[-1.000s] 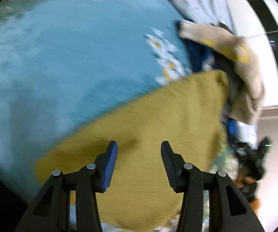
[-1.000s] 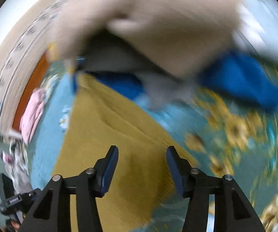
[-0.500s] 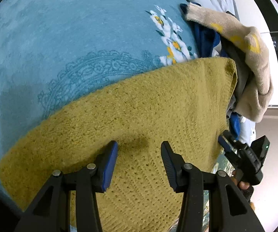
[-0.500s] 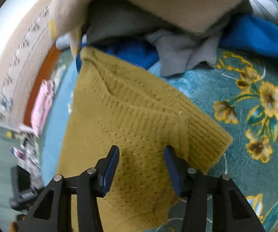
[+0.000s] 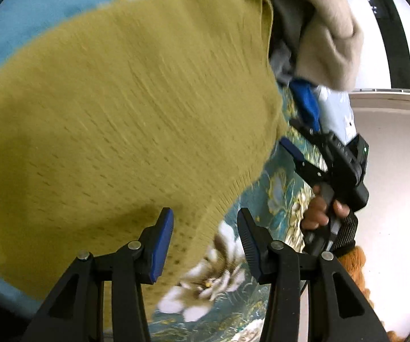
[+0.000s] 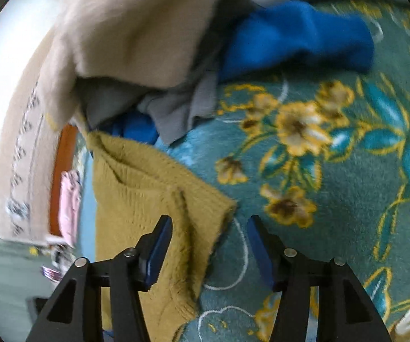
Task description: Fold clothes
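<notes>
A mustard knitted garment (image 5: 125, 108) lies spread on the bed, and its ribbed edge (image 5: 233, 191) runs down between my left gripper's fingers. My left gripper (image 5: 205, 230) hovers open over that edge without pressing it. In the right wrist view the garment's corner (image 6: 205, 199) lies between the fingers of my right gripper (image 6: 209, 236). Those jaws are opening and the pads stand apart from the knit. The right gripper (image 5: 293, 139), held by a hand (image 5: 319, 213), also shows in the left wrist view beside the garment's right edge.
A teal floral blanket (image 6: 333, 185) covers the bed. Behind the mustard garment is a pile with a beige sweater (image 6: 136, 28), a grey piece (image 6: 176, 114) and a blue garment (image 6: 299, 40). A pink item (image 6: 69, 199) lies far left. White floor (image 5: 396, 185) lies past the bed's edge.
My left gripper slid right across the mustard garment to its ribbed edge. My right gripper sank and rolled toward the garment's corner, and its jaws narrowed, then spread wider.
</notes>
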`<state>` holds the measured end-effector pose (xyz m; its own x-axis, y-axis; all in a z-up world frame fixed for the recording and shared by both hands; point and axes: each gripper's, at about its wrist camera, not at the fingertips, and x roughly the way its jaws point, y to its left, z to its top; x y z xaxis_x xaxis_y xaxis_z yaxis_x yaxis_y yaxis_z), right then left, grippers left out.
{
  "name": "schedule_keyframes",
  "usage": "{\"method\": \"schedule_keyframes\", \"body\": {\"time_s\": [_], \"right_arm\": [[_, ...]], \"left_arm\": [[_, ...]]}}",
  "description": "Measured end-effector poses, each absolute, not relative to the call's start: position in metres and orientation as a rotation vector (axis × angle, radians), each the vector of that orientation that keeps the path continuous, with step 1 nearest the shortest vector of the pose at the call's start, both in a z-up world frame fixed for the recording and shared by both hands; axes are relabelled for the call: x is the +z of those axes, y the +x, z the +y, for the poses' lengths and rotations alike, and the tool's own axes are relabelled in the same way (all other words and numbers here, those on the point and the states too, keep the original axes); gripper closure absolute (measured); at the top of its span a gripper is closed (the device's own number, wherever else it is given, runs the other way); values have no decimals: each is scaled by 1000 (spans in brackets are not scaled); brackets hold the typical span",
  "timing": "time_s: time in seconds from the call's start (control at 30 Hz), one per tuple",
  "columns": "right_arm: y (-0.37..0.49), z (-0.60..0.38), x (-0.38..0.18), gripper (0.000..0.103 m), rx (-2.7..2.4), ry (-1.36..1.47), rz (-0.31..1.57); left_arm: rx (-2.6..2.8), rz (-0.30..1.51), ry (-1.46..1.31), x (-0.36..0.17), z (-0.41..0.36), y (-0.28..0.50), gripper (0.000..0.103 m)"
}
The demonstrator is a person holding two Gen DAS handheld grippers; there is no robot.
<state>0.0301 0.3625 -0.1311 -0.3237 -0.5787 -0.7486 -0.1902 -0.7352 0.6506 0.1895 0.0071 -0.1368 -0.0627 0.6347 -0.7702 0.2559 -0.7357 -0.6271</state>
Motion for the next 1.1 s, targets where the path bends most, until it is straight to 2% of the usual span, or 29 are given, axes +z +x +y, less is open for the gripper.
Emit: {"method": "schedule_keyframes", "body": {"time_s": [0.17, 0.3, 0.43, 0.63, 0.87, 0.97, 1.03, 1.1], "right_arm": [[21, 366, -143, 41, -2067, 1550, -1134], [2, 353, -145, 41, -2031, 1537, -1098], [-20, 340, -140, 41, -1994, 1562, -956], [-41, 294, -127, 42, -2008, 1599, -576], [-44, 249, -118, 42, -1945, 1614, -262], [-41, 233, -118, 45, -1935, 1632, -130], [-39, 227, -120, 54, -1951, 1649, -58], [-38, 223, -119, 58, -1978, 1669, -47]], "left_arm": [[1822, -1045, -1969, -154, 2, 194, 56], [1832, -1078, -1953, -155, 0, 194, 56], [1849, -1055, -1932, -154, 12, 190, 56], [1869, -1044, -1919, -156, 20, 183, 56], [1891, -1023, -1924, -161, 25, 180, 56], [1883, -1038, -1927, -164, 21, 183, 56], [1876, -1054, -1926, -164, 16, 186, 56], [1874, -1060, -1929, -162, 7, 192, 56]]}}
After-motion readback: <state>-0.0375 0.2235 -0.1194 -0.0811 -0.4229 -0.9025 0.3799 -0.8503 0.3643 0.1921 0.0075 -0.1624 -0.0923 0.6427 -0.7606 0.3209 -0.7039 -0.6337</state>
